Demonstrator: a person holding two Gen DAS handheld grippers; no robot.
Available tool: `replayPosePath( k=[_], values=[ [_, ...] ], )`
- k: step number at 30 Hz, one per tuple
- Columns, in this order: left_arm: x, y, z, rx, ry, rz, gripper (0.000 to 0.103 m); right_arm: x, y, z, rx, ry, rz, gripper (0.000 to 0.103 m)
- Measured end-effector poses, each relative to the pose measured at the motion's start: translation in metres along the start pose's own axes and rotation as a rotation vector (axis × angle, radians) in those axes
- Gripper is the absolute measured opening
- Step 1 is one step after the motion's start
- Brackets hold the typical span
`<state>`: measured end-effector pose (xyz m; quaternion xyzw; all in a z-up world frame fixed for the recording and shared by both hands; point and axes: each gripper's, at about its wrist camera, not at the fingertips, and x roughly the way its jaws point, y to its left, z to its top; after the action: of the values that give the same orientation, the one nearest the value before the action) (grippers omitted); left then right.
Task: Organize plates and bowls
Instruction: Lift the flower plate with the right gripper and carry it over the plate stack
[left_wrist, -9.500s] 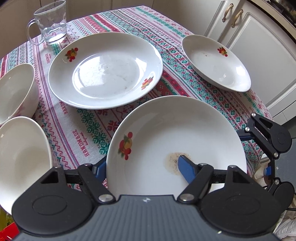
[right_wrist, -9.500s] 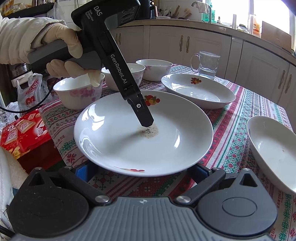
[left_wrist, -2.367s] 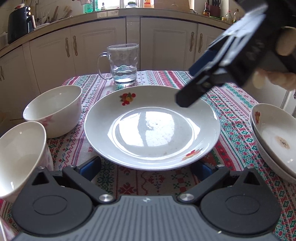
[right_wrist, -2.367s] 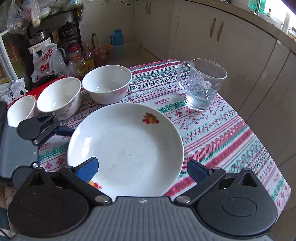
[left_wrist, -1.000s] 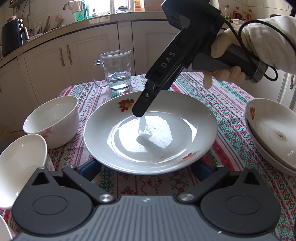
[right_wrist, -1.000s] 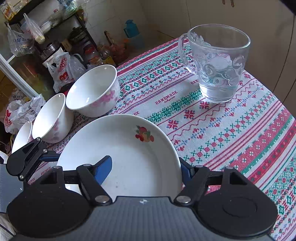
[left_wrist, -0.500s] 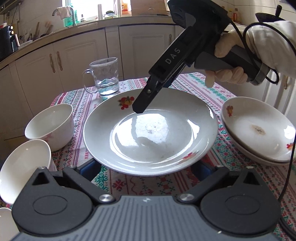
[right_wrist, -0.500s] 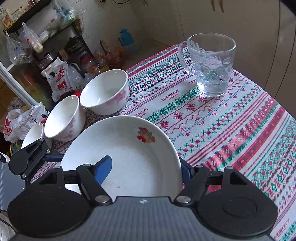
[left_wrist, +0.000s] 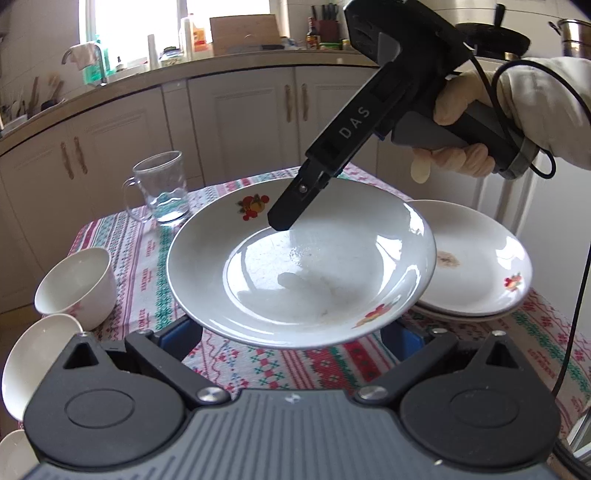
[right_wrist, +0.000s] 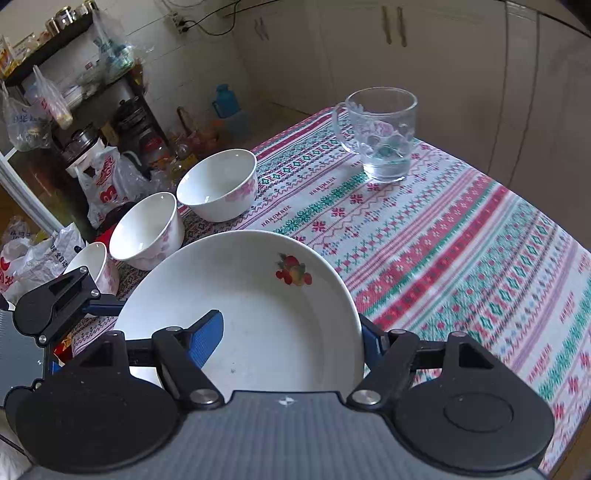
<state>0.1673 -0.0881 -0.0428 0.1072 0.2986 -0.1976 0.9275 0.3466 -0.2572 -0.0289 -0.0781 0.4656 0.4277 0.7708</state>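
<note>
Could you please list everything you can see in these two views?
large plate: one, white with fruit motifs, lifted above the table.
stacked plates: two, white, on the table beside it.
bowls: three, white with pink flowers, in a row along the table edge.
glass mug: one, clear, a little water, far corner.
tablecloth: one, red, green and white.
bags: several, beyond the table.
cabinets: cream, behind.
right gripper: black, clamped on the large plate's rim.
left gripper: black, open under the plate's edge.
gloved hand: one, holding the right gripper.
</note>
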Motion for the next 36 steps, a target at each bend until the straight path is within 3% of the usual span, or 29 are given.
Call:
replayPosePath(
  k=[21, 36],
  values=[
    [0.000, -0.053, 0.005, 0.122, 0.005, -0.162, 0.102, -0.058, -0.011, -0.095, 0.167, -0.107, -0.123, 0.080],
    [0.000, -0.066, 0.006, 0.154, 0.003, -0.182, 0.102, -0.060, -0.017, -0.123, 0.215, -0.108, -0.137, 0.080]
  ],
)
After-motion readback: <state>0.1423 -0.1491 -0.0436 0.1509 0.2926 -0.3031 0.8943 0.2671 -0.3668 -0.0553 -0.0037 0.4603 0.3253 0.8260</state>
